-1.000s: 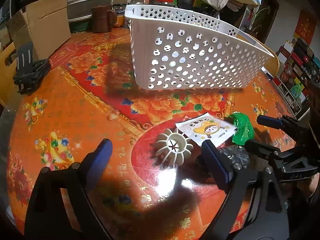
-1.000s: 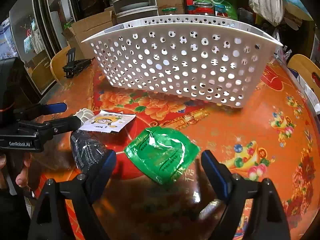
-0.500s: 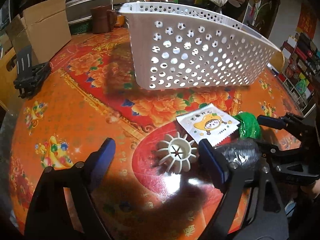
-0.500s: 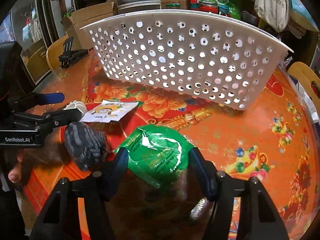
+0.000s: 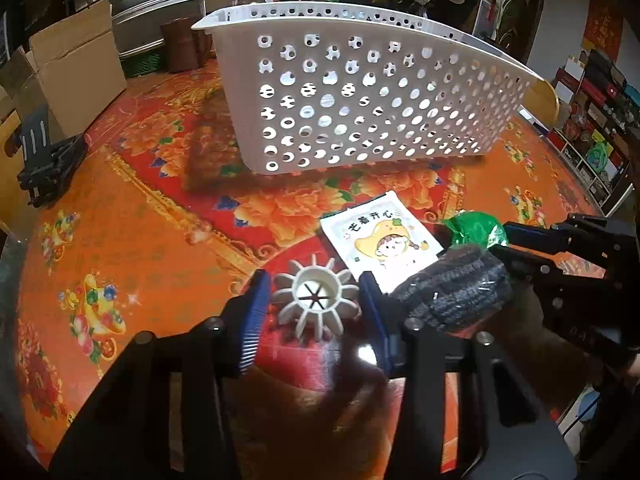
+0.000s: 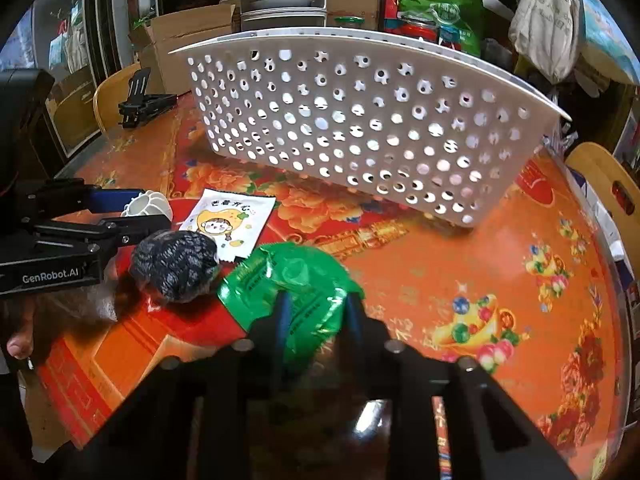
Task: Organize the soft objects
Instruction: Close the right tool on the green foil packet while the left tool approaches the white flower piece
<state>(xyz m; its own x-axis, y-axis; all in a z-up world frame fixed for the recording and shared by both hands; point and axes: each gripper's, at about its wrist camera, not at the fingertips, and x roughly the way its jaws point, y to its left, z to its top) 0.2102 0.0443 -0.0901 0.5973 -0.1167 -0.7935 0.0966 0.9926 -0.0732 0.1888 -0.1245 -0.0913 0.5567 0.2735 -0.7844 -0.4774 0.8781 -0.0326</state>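
Both grippers are seated on their own items at the near edge of the table [image 5: 140,240], and the basket [image 5: 360,100] stands farther out, beyond both, so each lift has to go up and forward over its near wall.

The left gripper [image 5: 310,304] has its blue pads set either side of the white finned cup [image 5: 314,298]. The pads lie against the fin tips or just beside them; whether they are pressing cannot be told. The cup lies with its open mouth toward the camera, so its axis runs along the fingers and the squeeze falls across the fins.

The right gripper [image 6: 314,316] is closed narrowly on the green packet [image 6: 292,284], whose near edge is pinched and crumpled up between the fingers. Most of the packet lies ahead of the jaws, toward the basket.

Between the two grippers lies the dark knitted bundle [image 6: 174,266], touching the corner of the white sachet [image 6: 228,222] and just beside the packet. The bundle appears about equally near to either gripper, though both are occupied.

The left view shows the cup's fins and the pads plainly, while of the packet only a green crumple [image 5: 474,230] is seen behind the bundle. The right view shows the packet's pinch and the basket's long wall [image 6: 360,128], while the cup [image 6: 146,204] is mostly hidden behind the left gripper [image 6: 132,208].
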